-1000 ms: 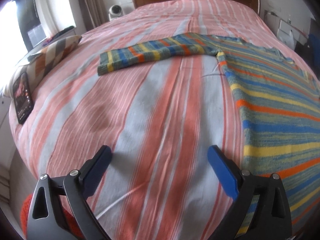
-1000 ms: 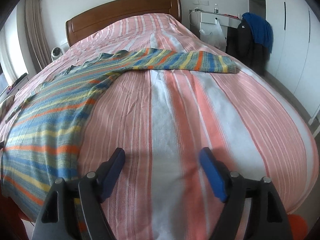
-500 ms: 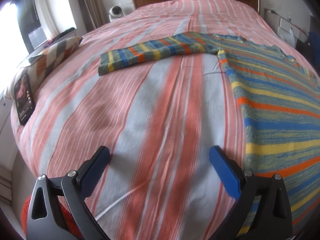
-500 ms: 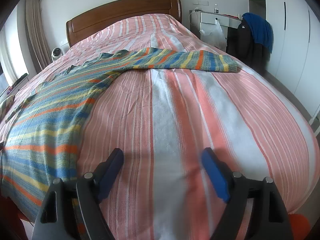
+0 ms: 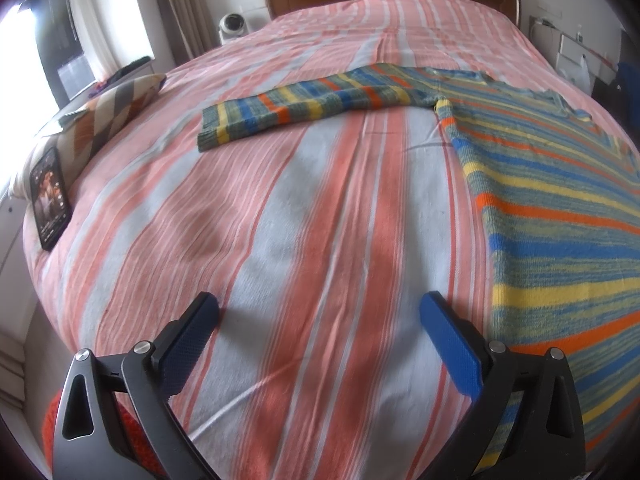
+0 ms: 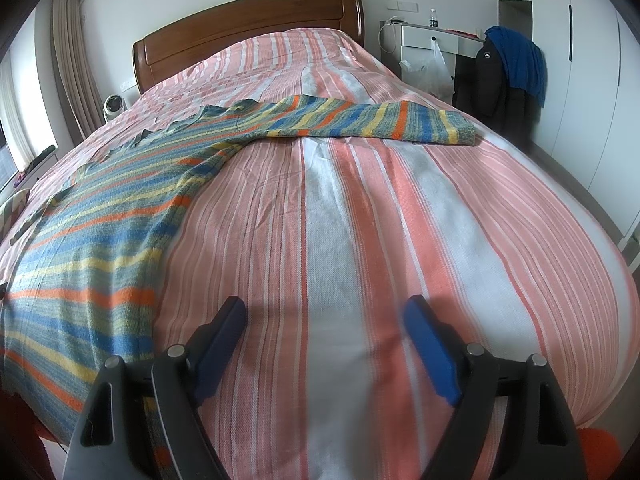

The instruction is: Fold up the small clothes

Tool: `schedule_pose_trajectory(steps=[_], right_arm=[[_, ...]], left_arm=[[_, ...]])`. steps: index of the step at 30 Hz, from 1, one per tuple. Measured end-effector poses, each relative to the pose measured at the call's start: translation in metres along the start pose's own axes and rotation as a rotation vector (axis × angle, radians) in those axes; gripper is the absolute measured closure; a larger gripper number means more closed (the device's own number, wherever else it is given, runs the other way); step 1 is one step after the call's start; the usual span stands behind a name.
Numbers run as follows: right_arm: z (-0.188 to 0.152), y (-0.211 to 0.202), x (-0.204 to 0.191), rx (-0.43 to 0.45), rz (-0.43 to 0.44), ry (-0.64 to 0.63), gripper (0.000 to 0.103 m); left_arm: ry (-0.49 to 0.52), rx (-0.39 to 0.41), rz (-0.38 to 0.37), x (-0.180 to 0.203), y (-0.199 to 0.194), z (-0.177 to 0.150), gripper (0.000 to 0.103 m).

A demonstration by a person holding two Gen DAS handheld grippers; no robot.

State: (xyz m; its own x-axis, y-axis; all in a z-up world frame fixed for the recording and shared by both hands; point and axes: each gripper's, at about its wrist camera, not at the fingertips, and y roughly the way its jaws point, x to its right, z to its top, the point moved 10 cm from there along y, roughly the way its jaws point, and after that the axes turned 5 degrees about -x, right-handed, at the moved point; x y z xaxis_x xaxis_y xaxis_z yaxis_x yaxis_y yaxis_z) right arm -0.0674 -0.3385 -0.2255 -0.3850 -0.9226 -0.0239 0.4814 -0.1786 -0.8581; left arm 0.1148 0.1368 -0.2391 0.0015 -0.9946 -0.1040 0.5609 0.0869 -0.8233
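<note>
1. Lying flat on the striped bedspread, the striped sweater was spread face-down or face-up (which, I could not tell) with both sleeves stretched out sideways; no fold appeared in it, so the task looked to be at its very start.
2. The left gripper hung over bare bedspread just beside the sweater's hem edge, its jaws spread wide with nothing between them.
3. The right gripper was likewise released, jaws wide apart and empty, over bare bedspread next to the sweater's other side.
4. Everything remained to be done, in my judgement: bringing in the sleeves, then folding the body.
5. The left wrist view alone showed the left sleeve ending in its cuff, a phone lying at the bed's edge, and a patterned cushion near it.
6. The right wrist view alone showed the right sleeve reaching toward the far side, plus a dark jacket and blue garment hung near a white desk.
</note>
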Motion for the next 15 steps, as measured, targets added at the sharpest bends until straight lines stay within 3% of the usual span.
schedule_pose_trajectory(steps=[15], right_arm=[[0.0005,0.0005,-0.0003,0.000,-0.002,-0.003,0.021]], left_arm=[[0.000,0.000,0.002,0.0004,-0.0005,-0.0004,0.002]])
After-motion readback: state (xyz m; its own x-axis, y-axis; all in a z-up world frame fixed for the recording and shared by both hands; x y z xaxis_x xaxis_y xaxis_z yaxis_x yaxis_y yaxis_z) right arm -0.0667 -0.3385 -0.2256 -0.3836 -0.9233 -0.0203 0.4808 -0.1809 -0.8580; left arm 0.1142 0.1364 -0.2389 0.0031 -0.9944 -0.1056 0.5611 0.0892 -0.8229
